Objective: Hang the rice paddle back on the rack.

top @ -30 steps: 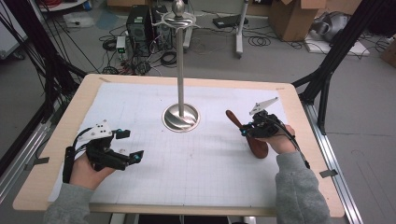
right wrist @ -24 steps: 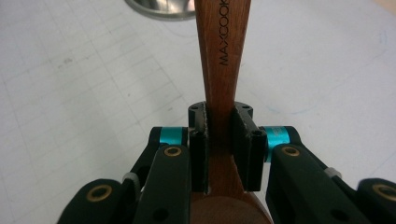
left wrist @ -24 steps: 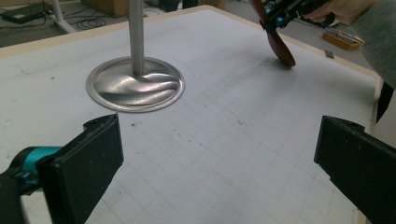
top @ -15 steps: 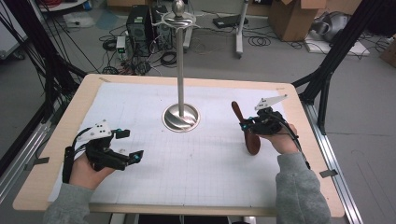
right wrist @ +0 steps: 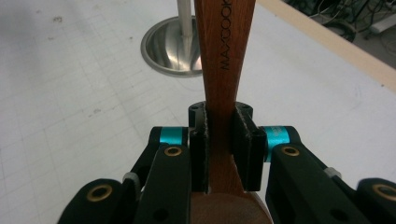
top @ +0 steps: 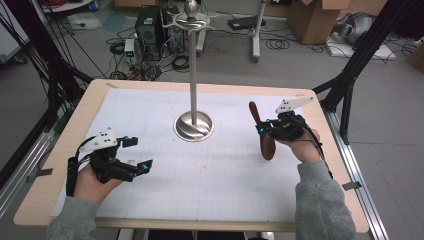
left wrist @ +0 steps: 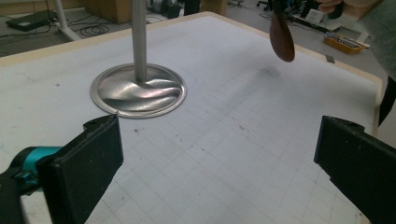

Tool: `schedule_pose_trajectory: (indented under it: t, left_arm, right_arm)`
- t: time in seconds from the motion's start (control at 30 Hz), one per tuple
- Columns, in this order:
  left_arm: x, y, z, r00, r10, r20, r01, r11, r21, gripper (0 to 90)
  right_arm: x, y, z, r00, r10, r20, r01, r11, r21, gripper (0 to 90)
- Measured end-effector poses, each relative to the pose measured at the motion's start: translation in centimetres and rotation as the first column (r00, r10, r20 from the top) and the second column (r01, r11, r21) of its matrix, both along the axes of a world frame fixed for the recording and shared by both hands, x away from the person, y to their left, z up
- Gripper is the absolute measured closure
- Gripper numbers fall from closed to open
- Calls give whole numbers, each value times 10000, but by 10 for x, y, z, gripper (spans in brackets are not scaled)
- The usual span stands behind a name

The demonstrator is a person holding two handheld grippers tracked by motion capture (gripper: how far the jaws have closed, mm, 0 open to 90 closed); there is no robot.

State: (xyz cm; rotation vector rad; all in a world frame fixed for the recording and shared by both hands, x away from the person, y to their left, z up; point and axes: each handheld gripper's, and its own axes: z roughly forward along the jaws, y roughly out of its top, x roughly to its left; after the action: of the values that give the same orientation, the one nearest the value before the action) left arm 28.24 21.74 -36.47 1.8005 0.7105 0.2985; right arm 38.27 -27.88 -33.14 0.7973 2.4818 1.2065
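Closed on the flat handle of a reddish-brown wooden spoon (right wrist: 223, 70), with both black pads of the right gripper (right wrist: 223, 151) pressed against its narrow neck just above the bowl, low in the centre of the right gripper view. Printed lettering running up the handle toward the top of that frame. Seen from above at the right of the high view: same right gripper (top: 264, 131) in a grey-sleeved hand, wooden spoon (top: 263, 135) held clear of the surface, bowl end hanging toward the lower part of the frame and handle tip pointing up and slightly left. Same spoon bowl (left wrist: 281, 39) floating at the upper right of the left gripper view, a faint shadow on the mat beneath it. Wide apart and holding nothing: the jaws of the left gripper (left wrist: 219, 154), one at each lower corner of that view; in the high view the left gripper (top: 135, 152) resting low at the lower left, well apart from the spoon. Between the two, at centre: a polished steel stand (top: 193, 127) with round dished base and tall thin pole topped by hooked arms, on a white gridded mat covering the light wooden table (top: 90, 100). Progress, by judgement: spoon picked up and lifted, nothing yet hung; probably left to do, carrying it to the stand's top and hooking it there.
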Motion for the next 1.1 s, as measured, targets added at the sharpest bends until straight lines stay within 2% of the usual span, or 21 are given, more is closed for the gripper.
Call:
schedule_pose_trajectory:
  t: [0.13, 0.4, 0.5, 0.73, 0.93, 1.1]
  left_arm:
    - [1, -1, -1, 10000, -77, -57, 78, 9999, 74, 17]
    - [0, 0, -1, 10000, -33, -75, 33, 10000, 23, 17]
    - [0, 0, 0, 9999, -67, -85, 67, 10000, 10, 17]
    - [0, -1, -1, 9999, -119, -109, 119, 9999, 21, 17]
    - [0, 1, 0, 9999, -76, -80, 76, 10000, -12, 18]
    - [0, 0, 0, 9999, -87, -118, 87, 10000, -20, 18]
  right_arm:
    - [0, 2, 8, 9999, 16, 115, -20, 9995, 328, 776]
    - [2, 8, 23, 9993, 70, 376, -94, 9979, 649, 776]
    - [3, 10, 27, 9996, 181, 237, -199, 9968, 769, 777]
    - [4, 14, 38, 9990, 202, 400, -236, 9961, 852, 777]
    - [6, 16, 49, 9984, 130, 542, -192, 9930, 1167, 777]
    - [8, 20, 52, 9986, 228, 474, -282, 9928, 1163, 777]
